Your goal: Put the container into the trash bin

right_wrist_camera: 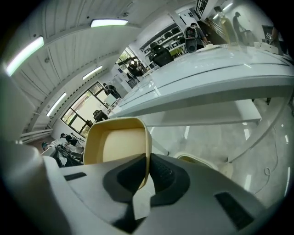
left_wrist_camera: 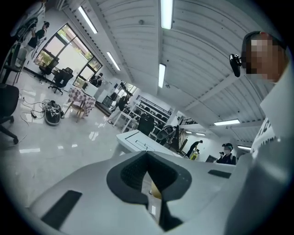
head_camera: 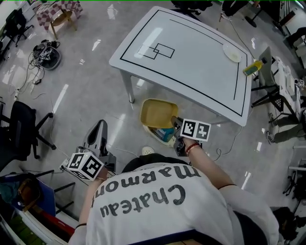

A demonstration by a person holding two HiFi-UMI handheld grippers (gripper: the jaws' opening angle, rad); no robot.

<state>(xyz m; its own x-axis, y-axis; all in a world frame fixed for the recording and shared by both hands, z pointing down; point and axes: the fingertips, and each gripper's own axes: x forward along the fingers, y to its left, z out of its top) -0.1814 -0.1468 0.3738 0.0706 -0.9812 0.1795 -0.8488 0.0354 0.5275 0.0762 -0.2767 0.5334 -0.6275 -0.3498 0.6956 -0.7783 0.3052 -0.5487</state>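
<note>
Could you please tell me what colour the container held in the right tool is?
The container is plain pale yellow; the right gripper view shows it best.

White table [head_camera: 201, 67] marked with black rectangular outlines, standing on a glossy grey floor [head_camera: 91, 91]. Pale plate [head_camera: 233, 53] near the table's right edge; yellow bottle [head_camera: 253, 68] just beside that edge. Black office chair [head_camera: 21, 127] at left. Tangled cables [head_camera: 45, 52] and checkered cloth [head_camera: 60, 9] at upper left.

A white desk [head_camera: 201, 67] stands on a shiny grey floor [head_camera: 81, 86]. Long lights [left_wrist_camera: 166, 13] shine above big windows [left_wrist_camera: 69, 57].
</note>
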